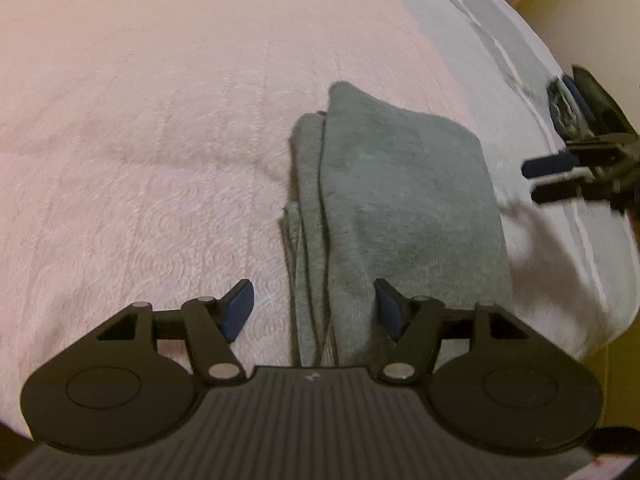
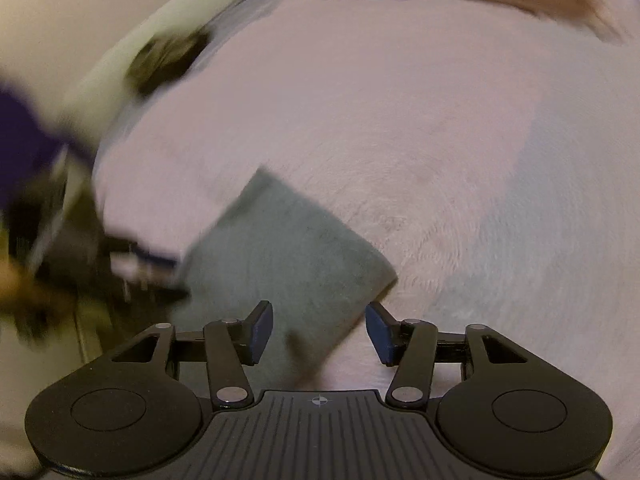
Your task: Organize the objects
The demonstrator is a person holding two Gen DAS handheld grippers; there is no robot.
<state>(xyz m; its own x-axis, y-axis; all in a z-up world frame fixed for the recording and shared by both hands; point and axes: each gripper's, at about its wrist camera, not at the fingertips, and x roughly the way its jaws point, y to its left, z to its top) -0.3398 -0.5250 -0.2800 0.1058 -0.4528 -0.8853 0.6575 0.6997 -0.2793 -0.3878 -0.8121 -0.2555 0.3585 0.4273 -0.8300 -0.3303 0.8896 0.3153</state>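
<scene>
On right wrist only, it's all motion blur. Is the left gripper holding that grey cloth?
Observer: No. In the left wrist view the left gripper is open, with the folded grey cloth lying between its fingers, ungripped.
Operator: Is it one layer or folded?
Observer: Folded. Several stacked edges show along its left side in the left wrist view.
Operator: What is it lying on?
Observer: A pink fleece blanket, with a pale striped sheet beyond it to the right.
Operator: And my gripper from that side?
Observer: The right gripper sits at the right edge, fingers apart, off the cloth.
</scene>
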